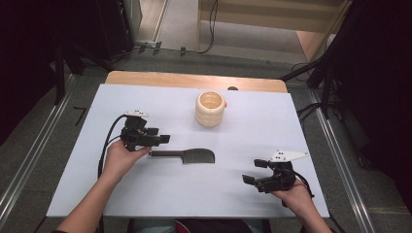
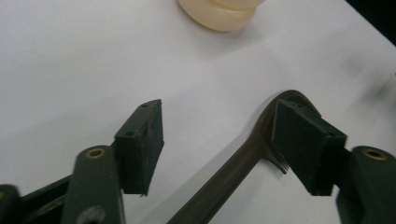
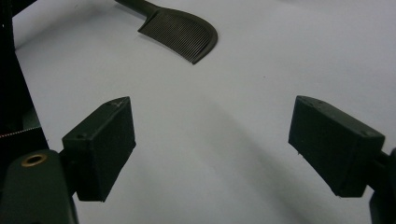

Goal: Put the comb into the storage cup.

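Note:
A dark comb with fine teeth lies flat on the white table sheet, handle pointing left. My left gripper is open, hovering just over the handle end. In the left gripper view the comb handle runs up through the gap of the left gripper and passes behind the right-hand jaw; whether they touch is unclear. My right gripper stands open near the front right with nothing between its jaws. From the right gripper the comb's toothed head is seen farther off.
A cream ribbed cup stands upright behind the comb; its base appears at the top of the left gripper view. The sheet covers a wooden table. Dark stands and cables line the floor around it.

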Tool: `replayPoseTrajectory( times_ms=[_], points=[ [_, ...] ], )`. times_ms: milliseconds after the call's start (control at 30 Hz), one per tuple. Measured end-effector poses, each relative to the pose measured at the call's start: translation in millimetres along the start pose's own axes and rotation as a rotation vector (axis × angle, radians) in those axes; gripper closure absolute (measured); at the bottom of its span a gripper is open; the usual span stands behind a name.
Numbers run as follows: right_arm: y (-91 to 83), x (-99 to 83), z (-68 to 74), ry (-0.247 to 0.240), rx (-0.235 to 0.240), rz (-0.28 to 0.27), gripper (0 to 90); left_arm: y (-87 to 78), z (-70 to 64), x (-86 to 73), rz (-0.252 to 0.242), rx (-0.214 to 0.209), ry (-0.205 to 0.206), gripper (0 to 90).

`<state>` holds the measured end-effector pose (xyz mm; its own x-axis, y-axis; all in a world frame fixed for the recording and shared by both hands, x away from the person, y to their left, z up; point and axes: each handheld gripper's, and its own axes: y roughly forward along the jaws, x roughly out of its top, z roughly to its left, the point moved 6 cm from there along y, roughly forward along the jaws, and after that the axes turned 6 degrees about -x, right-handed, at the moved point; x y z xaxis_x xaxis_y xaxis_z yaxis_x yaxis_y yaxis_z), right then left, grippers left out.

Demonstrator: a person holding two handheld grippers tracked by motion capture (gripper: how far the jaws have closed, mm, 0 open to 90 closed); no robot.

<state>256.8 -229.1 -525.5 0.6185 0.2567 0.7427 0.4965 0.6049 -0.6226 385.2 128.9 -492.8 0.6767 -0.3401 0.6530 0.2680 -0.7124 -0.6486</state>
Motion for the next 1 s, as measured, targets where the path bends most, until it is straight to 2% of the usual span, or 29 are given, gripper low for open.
replayPoseTrajectory(
  times_ms=[33,67,100,133,200,233,267,300,367,633,700,1000],
  points=[
    [0.0,0.0,-0.1,0.0,0.0,0.0,12.8,0.0,0.0,0.0,0.0,0.0,0.0,43.1],
    [0.0,0.1,-0.1,0.0,-0.001,0.0,12.8,-0.3,-1.3,-2.4,0.008,-0.034,-0.012,50.7],
    [0.0,0.1,-0.1,0.0,-0.001,0.0,12.8,-0.3,-1.3,-2.4,0.008,-0.034,-0.012,59.1],
    [-0.1,0.1,0.3,-0.002,-0.002,0.003,12.8,-0.6,-1.7,-3.8,0.016,-0.049,0.002,66.8],
    [-0.3,0.1,0.8,-0.006,0.0,0.004,12.8,-0.2,-1.6,-6.7,0.03,-0.049,0.024,80.3],
    [-0.4,0.0,1.1,-0.004,0.0,0.005,12.8,0.0,-1.1,-8.6,0.036,-0.049,0.035,85.9],
    [-0.4,0.0,1.1,-0.004,0.0,0.005,12.8,0.5,-0.9,-10.3,0.041,-0.053,0.044,85.9],
    [-0.5,-0.1,1.0,-0.006,0.0,0.005,12.9,0.9,-0.5,-11.8,0.046,-0.043,0.057,90.0],
    [-1.0,-0.1,0.5,-0.003,-0.002,0.003,12.8,3.0,1.4,-16.3,0.046,-0.019,0.08,90.0],
    [-1.6,0.2,0.4,-0.007,-0.001,0.0,12.8,7.9,8.4,-30.4,0.095,-0.028,0.049,90.0],
    [-1.5,0.3,0.8,-0.005,0.001,0.001,12.8,7.7,11.1,-31.2,0.091,-0.02,0.041,90.0],
    [-0.9,-0.1,1.0,-0.009,0.001,0.006,12.8,12.4,14.7,-37.0,0.137,-0.022,0.035,90.0]
  ],
)
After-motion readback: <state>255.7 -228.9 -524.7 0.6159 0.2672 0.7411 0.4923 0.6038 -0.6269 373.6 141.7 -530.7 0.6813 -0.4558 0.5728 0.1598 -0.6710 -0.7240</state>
